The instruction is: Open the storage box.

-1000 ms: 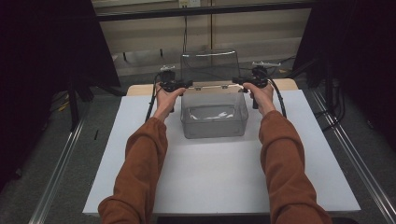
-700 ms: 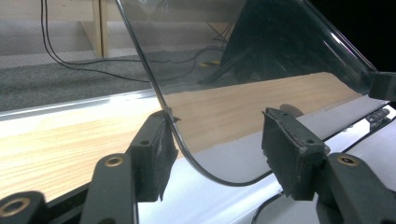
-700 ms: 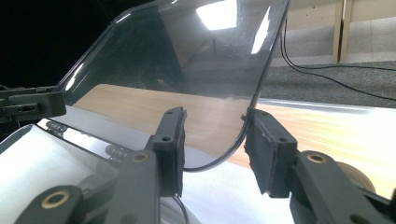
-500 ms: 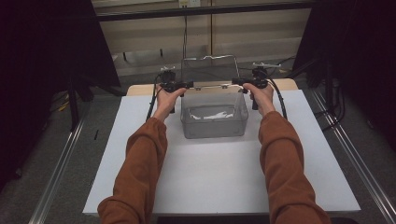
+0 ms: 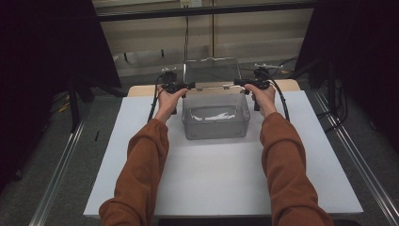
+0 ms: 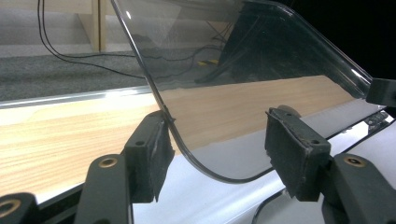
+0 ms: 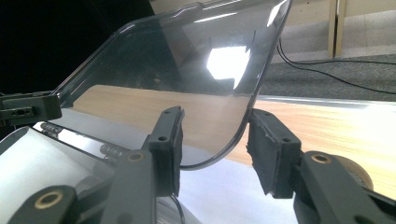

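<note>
Raised clear plastic hinged lid of a transparent box, its corners between both just-opening hand-held grippers, left and right, each spread.

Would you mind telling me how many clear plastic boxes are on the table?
1: the clear plastic box sits at the table's far middle, its hinged lid raised upright, between the person's two hands.

lid's top cut off by frame edge, white contents of bin indistinct
</note>
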A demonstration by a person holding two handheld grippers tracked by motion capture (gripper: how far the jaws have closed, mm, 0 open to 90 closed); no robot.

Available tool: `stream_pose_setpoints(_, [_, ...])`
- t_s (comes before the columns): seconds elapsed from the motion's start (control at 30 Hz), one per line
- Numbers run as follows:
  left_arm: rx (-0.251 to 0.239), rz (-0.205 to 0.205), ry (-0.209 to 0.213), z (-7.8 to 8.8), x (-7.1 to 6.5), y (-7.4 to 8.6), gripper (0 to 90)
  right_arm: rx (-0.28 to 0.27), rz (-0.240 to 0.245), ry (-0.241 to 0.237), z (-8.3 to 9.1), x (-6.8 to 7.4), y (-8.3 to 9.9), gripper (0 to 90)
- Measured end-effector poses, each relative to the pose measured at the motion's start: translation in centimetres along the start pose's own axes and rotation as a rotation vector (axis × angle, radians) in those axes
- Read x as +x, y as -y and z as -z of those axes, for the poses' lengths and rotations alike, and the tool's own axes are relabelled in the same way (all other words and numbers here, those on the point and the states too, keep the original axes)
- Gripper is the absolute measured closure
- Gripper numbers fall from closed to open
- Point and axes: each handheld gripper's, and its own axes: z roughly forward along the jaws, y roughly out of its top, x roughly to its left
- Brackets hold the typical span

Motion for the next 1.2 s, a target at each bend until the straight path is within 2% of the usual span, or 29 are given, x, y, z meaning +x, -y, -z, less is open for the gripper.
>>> stream_pose_setpoints(0.13, [0.005,0.029,-0.002,-0.07,0.09,0.07,39.6,-0.001,0.015,0.026,0.01,0.18,-0.01,53.8])
stream_pose_setpoints(0.43, [0.002,0.051,-0.003,-0.23,0.34,0.23,37.1,-0.01,0.012,0.022,0.0,0.12,0.14,53.0])
stream_pose_setpoints(0.53, [0.009,0.02,-0.027,-0.24,0.14,0.14,33.7,-0.008,0.017,0.024,-0.02,0.08,0.17,51.3])
stream_pose_setpoints(0.57, [0.014,0.02,-0.003,-0.24,0.13,0.17,33.3,-0.006,0.02,0.027,-0.04,0.06,0.2,50.7])
stream_pose_setpoints(0.6, [0.007,0.019,0.037,-0.28,0.05,0.24,41.1,-0.004,0.015,0.018,-0.07,0.04,0.26,53.5])
stream_pose_setpoints(0.63, [0.013,-0.009,-0.001,-0.34,-0.22,0.27,43.5,-0.013,0.002,-0.004,-0.08,0.0,0.31,50.7])
stream_pose_setpoints(0.67, [0.007,-0.025,-0.041,-0.4,-0.39,0.33,38.8,0.005,0.02,0.02,-0.16,0.09,0.35,47.1])
stream_pose_setpoints(0.73, [-0.002,-0.007,-0.03,-0.57,-0.13,0.51,33.4,-0.006,0.031,0.055,-0.2,0.11,0.46,39.3])
stream_pose_setpoints(0.77, [-0.006,0.0,-0.039,-0.56,0.01,0.56,29.7,-0.009,0.028,0.07,-0.16,0.06,0.48,33.8])
stream_pose_setpoints(0.8, [-0.009,0.009,-0.035,-0.55,0.13,0.6,25.7,-0.007,0.023,0.081,-0.08,0.02,0.51,31.3])
stream_pose_setpoints(0.83, [-0.017,0.012,-0.025,-0.57,0.17,0.65,26.0,-0.007,0.019,0.074,-0.04,-0.04,0.52,30.8])
stream_pose_setpoints(0.9, [-0.03,-0.018,-0.034,-0.53,0.04,0.59,25.4,-0.009,0.035,0.086,0.0,0.04,0.49,28.3])
stream_pose_setpoints(1.0, [-0.045,-0.032,-0.03,-0.39,-0.03,0.51,21.7,-0.009,0.073,0.103,0.09,0.33,0.38,26.5])
stream_pose_setpoints(1.2, [-0.049,-0.089,-0.053,0.19,-0.25,0.39,15.8,-0.026,0.12,0.128,0.58,0.71,0.48,19.9])
